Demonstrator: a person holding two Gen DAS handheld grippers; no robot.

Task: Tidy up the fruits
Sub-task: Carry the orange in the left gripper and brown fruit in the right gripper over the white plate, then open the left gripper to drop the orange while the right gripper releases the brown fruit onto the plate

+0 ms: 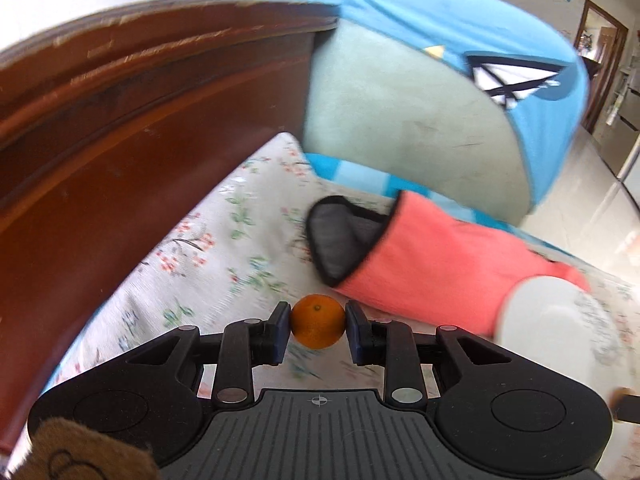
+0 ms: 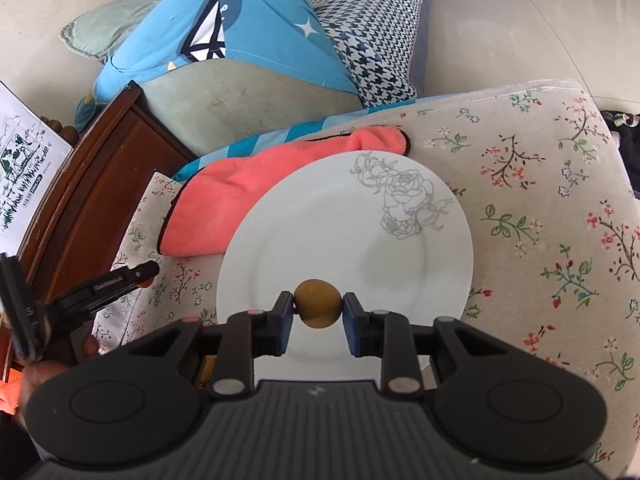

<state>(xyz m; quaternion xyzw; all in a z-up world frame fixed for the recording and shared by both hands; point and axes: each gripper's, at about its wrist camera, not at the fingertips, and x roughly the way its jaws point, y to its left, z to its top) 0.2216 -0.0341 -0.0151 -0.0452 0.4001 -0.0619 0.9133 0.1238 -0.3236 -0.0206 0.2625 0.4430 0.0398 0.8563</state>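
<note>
My left gripper [image 1: 317,322] is shut on a small orange [image 1: 317,321] and holds it above the floral cloth [image 1: 224,240]. My right gripper [image 2: 318,309] is shut on a small yellow-brown round fruit [image 2: 318,309] and holds it over the near part of a white plate [image 2: 320,232] with a grey rose drawing. The plate's edge also shows at the right of the left wrist view [image 1: 560,320]. The left gripper also shows at the left edge of the right wrist view [image 2: 108,284].
A pink cloth [image 2: 224,200] lies partly under the plate's far left side; it also shows in the left wrist view [image 1: 440,268]. A brown wooden cabinet [image 1: 120,120] stands on the left. A blue and green cushion [image 1: 420,120] lies behind.
</note>
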